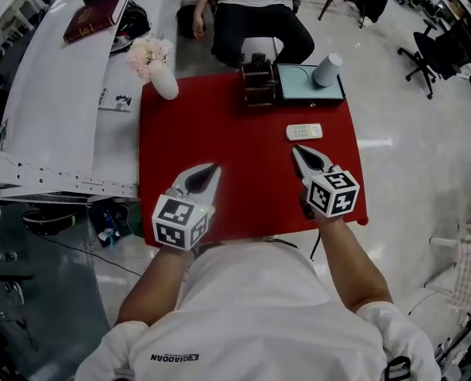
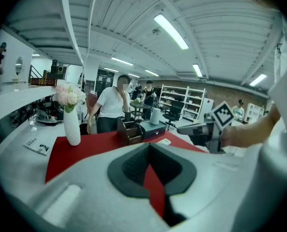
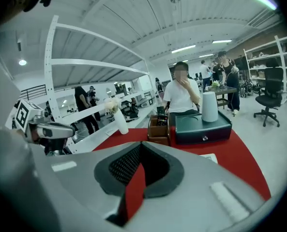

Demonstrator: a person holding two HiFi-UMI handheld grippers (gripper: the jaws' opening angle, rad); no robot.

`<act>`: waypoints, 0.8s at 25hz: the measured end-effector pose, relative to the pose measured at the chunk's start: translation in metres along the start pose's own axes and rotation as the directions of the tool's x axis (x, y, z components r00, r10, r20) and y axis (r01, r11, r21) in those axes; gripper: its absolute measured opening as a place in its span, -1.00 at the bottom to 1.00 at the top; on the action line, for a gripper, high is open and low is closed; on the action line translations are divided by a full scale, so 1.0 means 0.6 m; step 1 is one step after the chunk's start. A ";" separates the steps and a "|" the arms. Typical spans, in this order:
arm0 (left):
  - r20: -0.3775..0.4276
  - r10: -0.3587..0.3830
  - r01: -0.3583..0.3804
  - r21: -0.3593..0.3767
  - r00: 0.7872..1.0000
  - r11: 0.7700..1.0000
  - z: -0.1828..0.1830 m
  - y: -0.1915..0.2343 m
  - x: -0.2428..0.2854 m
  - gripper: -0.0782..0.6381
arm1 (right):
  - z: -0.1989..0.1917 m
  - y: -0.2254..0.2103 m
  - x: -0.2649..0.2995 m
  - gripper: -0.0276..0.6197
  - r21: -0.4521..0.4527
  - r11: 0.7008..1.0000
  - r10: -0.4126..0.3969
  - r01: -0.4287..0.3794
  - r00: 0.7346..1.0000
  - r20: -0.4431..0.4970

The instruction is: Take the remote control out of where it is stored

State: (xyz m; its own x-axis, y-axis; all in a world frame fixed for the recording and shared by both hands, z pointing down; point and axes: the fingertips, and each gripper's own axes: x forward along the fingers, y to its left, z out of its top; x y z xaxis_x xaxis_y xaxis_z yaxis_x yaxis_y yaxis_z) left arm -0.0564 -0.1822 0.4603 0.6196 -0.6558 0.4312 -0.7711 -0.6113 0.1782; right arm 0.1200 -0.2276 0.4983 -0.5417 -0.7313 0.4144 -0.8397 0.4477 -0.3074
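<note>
Evidently both tools are idle: the right gripper (image 1: 299, 151) has its jaws clenched on nothing, and so does the left gripper (image 1: 214, 169). At twelve o'clock of the right gripper, clear of it, the remote control (image 1: 304, 131) lies flat on the red cloth (image 1: 219, 125). The closed drawer box (image 1: 310, 86) stands at the remote's twelve o'clock. Judgement: removal appears complete, with nothing outstanding.

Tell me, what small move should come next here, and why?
Probably just draw the right gripper back to rest. The remote control already lies on the red table, out in front of the dark drawer box. Both it and the left gripper are shut, with nothing between their fingers. Nothing seems left to take out.
</note>
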 end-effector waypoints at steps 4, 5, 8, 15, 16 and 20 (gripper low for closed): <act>0.014 -0.013 0.013 0.019 1.000 1.000 0.014 -0.001 -0.014 -0.78 | 0.027 0.059 -0.020 -0.90 -0.040 0.998 0.045 -0.043 0.998 0.043; 0.015 -0.014 0.013 0.022 1.000 1.000 0.016 -0.001 -0.017 -0.78 | 0.033 0.073 -0.023 -0.90 -0.058 0.997 0.054 -0.051 0.997 0.050; 0.018 -0.016 0.015 0.030 1.000 0.999 0.017 0.002 -0.025 -0.78 | 0.039 0.107 -0.027 -0.90 -0.110 0.991 0.079 -0.072 0.995 0.059; 0.018 -0.008 0.007 0.040 1.000 0.999 0.009 0.004 -0.030 -0.78 | 0.019 0.128 -0.019 -0.90 -0.127 0.989 0.081 -0.076 0.996 0.035; 0.019 -0.009 0.009 0.037 1.000 0.999 0.009 0.004 -0.031 -0.78 | 0.017 0.127 -0.020 -0.90 -0.125 0.989 0.078 -0.073 0.996 0.034; 0.014 -0.015 0.015 0.012 1.000 1.000 0.004 0.007 -0.030 -0.78 | 0.016 0.123 -0.019 -0.90 -0.121 0.990 0.070 -0.066 0.997 0.034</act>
State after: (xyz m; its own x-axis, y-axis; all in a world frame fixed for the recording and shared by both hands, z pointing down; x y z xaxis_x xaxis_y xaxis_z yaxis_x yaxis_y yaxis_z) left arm -0.0707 -0.1741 0.4513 0.6334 -0.6526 0.4158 -0.7597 -0.6265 0.1741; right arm 0.0648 -0.1909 0.4627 -0.5979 -0.7149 0.3626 -0.8007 0.5540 -0.2281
